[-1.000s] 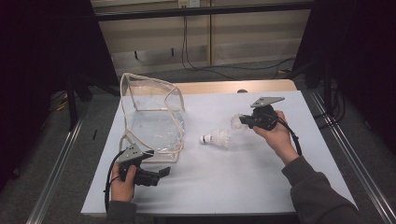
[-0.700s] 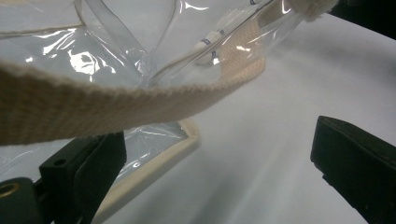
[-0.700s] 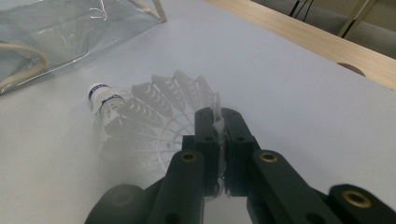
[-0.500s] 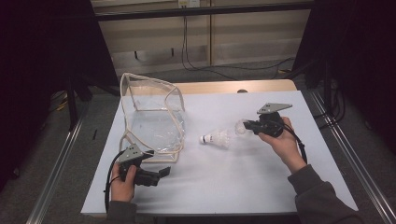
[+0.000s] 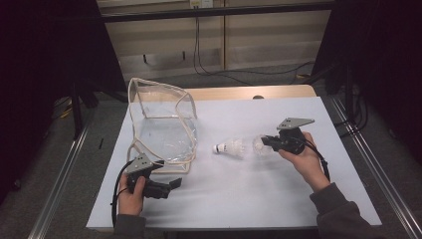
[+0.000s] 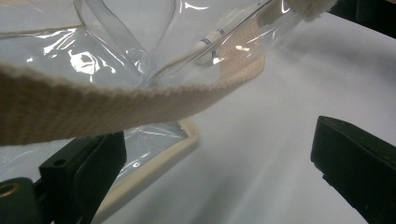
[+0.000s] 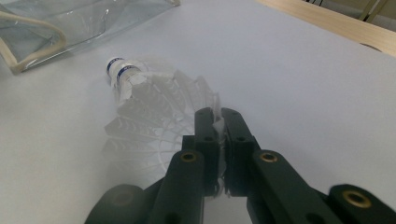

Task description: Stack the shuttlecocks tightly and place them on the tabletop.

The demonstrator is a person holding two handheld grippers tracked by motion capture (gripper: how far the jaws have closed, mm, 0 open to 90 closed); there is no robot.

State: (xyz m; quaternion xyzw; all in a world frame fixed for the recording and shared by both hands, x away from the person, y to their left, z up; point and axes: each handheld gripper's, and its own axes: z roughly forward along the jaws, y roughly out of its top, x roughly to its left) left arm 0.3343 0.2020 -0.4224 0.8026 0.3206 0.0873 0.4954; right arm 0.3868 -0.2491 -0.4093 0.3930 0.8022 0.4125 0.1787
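1. The right tool (image 7: pixel 218 122) has its jaws pinched nearly together on the feather rim of the shuttlecock (image 5: pixel 238 147). A grip on the skirt edge leaves the cork end free to lead.
2. The shuttlecock lies low over the middle of the table (image 5: pixel 298 199), cork pointing toward the clear bag (image 5: pixel 164 129), near it but not touching. In my judgement it is lined up to go into the bag.
3. The left tool (image 5: pixel 171 185) sits at the bag's near corner, jaws wide apart. The bag's woven strap (image 6: pixel 116 100) crosses in front of them; whether either jaw touches the strap or the cream piping I cannot tell. It looks placed to steady or open the bag.
4. The bag stands slumped, its trimmed rim (image 5: pixel 184 99) raised, at the table's left half.
5. Open room: bare white surface between cork and bag, and broadly to the right and front. Both hands work close to the near edge; the far wooden edge lies well apart.
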